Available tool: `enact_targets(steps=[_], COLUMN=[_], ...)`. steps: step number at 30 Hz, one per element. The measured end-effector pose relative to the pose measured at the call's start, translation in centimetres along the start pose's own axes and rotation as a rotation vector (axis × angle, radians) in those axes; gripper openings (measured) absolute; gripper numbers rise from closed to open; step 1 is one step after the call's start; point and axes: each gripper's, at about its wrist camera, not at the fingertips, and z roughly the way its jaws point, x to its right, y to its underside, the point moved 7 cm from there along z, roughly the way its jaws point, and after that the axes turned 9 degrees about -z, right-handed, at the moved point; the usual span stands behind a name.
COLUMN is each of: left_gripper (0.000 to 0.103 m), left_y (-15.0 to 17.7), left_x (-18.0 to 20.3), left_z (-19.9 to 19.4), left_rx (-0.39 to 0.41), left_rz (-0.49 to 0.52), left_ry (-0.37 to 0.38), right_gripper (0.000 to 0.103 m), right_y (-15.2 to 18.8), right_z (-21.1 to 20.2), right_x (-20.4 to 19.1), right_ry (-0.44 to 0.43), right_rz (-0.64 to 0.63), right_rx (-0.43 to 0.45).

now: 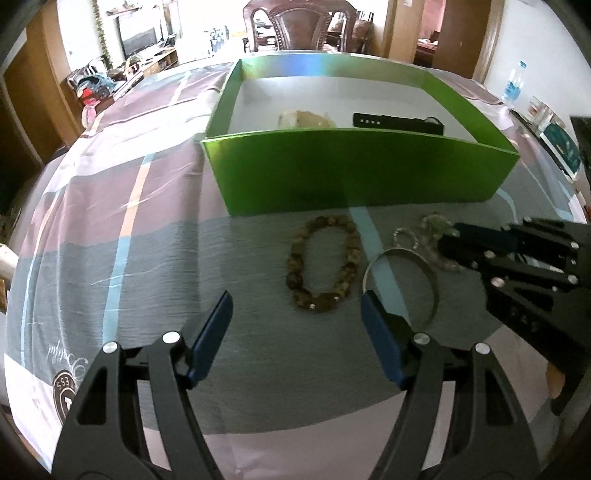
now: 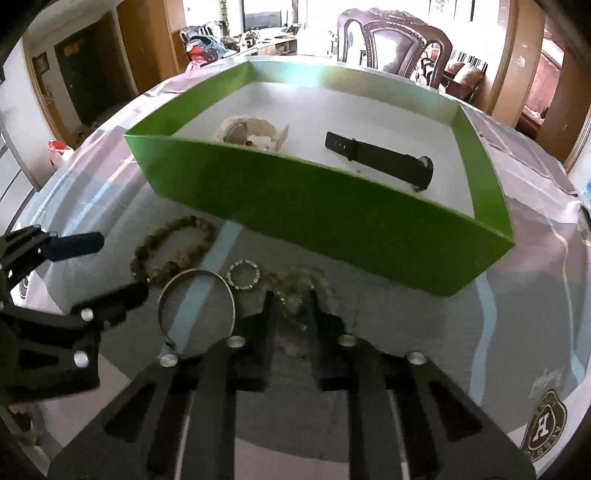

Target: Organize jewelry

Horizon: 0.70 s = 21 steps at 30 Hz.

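Observation:
A green box [image 1: 354, 173] [image 2: 332, 218] stands on the table and holds a black watch strap [image 1: 397, 123] [image 2: 380, 158] and a pale bundle [image 1: 306, 119] [image 2: 251, 133]. In front of it lie a brown bead bracelet [image 1: 323, 264] [image 2: 173, 249], a silver bangle [image 1: 402, 280] [image 2: 195, 299], a small sparkly ring [image 1: 405, 237] [image 2: 242, 275] and a clear bead bracelet [image 1: 437, 225] [image 2: 295, 295]. My left gripper [image 1: 295, 306] is open, just short of the brown bracelet. My right gripper [image 2: 290, 299] [image 1: 454, 236] is partly closed around the clear bead bracelet on the cloth.
A striped cloth [image 1: 129, 221] with a round logo [image 2: 545, 428] covers the table. A dark wooden chair [image 1: 299, 26] stands behind the box. A water bottle [image 1: 513, 86] and small items sit at the far right edge.

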Motion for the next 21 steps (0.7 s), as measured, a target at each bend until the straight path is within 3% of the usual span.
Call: enact_targets(steps=[12,15,21], left_gripper=[0.072,0.072,0.072], left_y=[0.1,-0.1,-0.5], left_x=[-0.2,-0.5,-1.2], left_z=[-0.4,-0.4,0.3], left_rx=[0.01,0.01,0.011], left_rz=[0.001,-0.01,-0.025], left_ry=[-0.005,-0.008,-0.036], right_gripper=[0.011,0.011,0.012], right_y=[0.4,1.6,4.3], right_z=[-7.2,-7.2,-3.3], right_x=[2.1,2.3,2.4], right_ry=[-0.009,-0.011,-0.042], right_rz=[0.084,0.084,0.101], right_rx=[0.131,0.101,-0.042])
